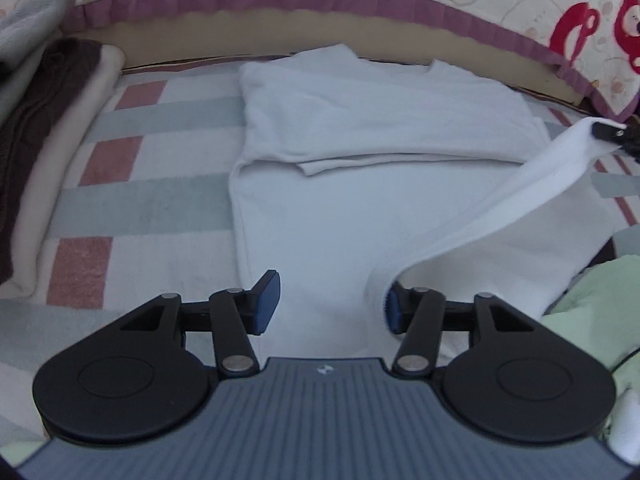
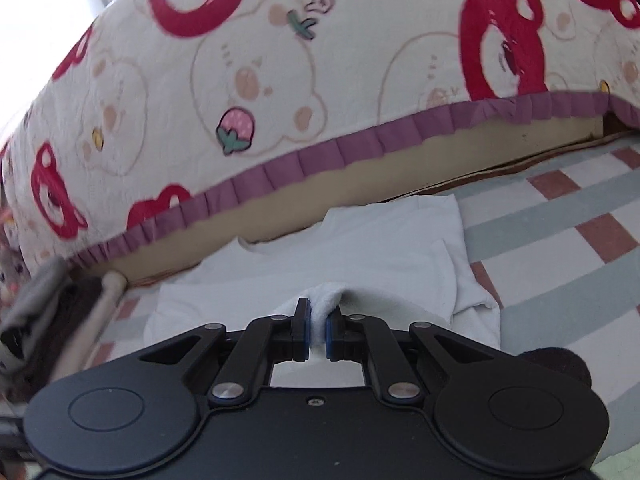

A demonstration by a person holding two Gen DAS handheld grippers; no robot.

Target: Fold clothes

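Left wrist view: white garment (image 1: 360,132) lies on the checked mat (image 1: 132,200) for folding. Right tool (image 2: 318,330) pinches its lifted edge — left tool (image 1: 328,306) gapes, gripping nothing.

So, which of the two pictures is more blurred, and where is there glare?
Right wrist view: bear-print quilt smeared by motion blur, window glare at top left. Left wrist view: sharper, white shirt crisp; fisheye bends the purple trim.
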